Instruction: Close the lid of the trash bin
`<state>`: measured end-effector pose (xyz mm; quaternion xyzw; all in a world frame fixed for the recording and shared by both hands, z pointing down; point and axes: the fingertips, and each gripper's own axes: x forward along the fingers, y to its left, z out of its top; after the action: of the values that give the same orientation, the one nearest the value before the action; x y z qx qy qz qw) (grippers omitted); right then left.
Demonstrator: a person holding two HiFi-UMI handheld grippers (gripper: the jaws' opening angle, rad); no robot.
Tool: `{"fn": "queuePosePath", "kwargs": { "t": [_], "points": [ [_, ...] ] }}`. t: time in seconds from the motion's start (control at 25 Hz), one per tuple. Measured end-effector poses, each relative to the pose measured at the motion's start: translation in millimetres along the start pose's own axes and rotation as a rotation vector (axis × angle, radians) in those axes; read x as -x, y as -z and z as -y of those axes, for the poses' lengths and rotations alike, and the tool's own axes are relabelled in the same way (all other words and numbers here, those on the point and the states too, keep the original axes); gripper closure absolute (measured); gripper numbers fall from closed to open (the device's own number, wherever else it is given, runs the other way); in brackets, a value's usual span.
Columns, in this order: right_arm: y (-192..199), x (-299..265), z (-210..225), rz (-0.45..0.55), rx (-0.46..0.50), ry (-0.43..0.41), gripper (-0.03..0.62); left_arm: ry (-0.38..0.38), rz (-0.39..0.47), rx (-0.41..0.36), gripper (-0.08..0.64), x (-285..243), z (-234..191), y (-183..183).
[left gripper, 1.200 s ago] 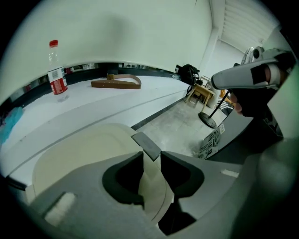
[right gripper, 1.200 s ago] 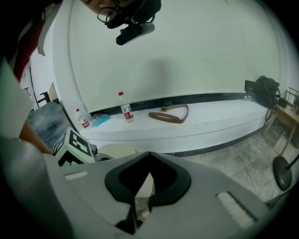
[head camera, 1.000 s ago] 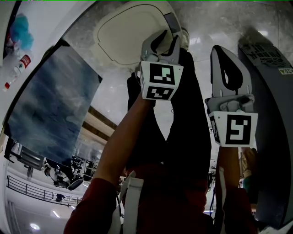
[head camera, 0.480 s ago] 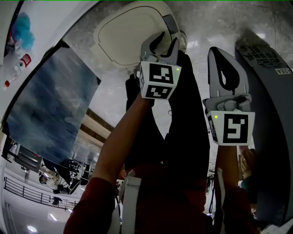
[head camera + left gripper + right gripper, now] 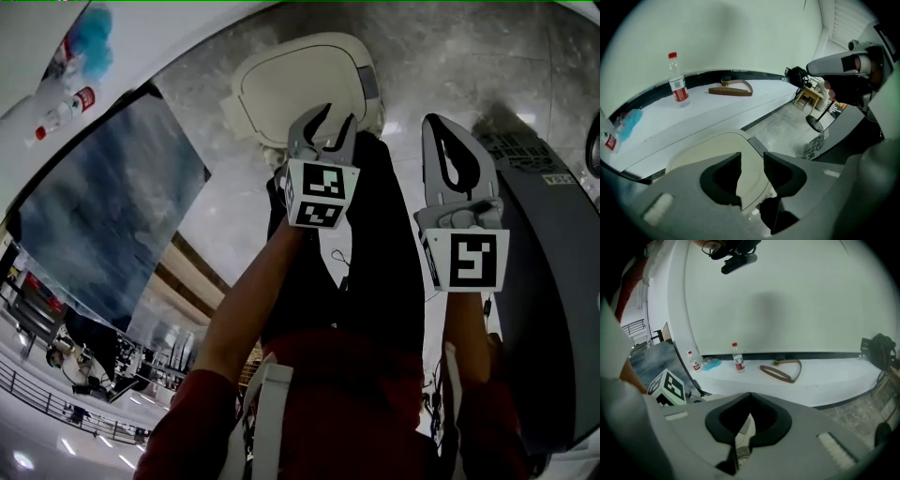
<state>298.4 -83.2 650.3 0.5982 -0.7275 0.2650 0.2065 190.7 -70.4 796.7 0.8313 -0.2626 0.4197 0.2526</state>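
Cream plastic lid lying flat on the bin, on the grey stone floor just ahead of the person's legs and beside the white counter. No gap visible along its rim; bin body all but hidden under it. Seen again in the left gripper view, straight beyond the jaws.

Left claw poised just above the lid's near edge, pointing steeply down. Jaws well apart, having just been opening. Nothing pinched: only the lid showing through the gap, with the pads clear of it. Right claw off to the side over bare floor, apart from the lid, with its jaws closed tip to tip on nothing.

Judging by that, closing step as good as done and release in hand. Next, probably little more than backing both claws away cleanly, without catching the lid's edge and lifting it again. If in doubt about the seating, a light press straight down on the lid's top with the shut right claw, near the front edge and away from the grey hinge piece.

Off-task and well apart on the counter: a bottle standing upright and a brown strap lying flat.
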Motion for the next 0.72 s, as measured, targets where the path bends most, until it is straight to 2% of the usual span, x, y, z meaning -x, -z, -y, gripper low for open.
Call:
{"fn": "queuePosePath", "kwargs": {
  "t": [0.24,0.48,0.72],
  "points": [
    [-52,10,-25,0.028,0.089,-0.039,0.592,-0.052,0.055,0.061,0.407,62,-14,-26],
    [-121,29,-47,0.091,0.161,-0.025,0.592,-0.125,0.195,0.129,0.407,149,-35,-65],
    [-173,58,-77,0.103,0.216,-0.004,0.592,-0.234,0.331,0.164,0.407,247,-83,-100]
  ]
}}
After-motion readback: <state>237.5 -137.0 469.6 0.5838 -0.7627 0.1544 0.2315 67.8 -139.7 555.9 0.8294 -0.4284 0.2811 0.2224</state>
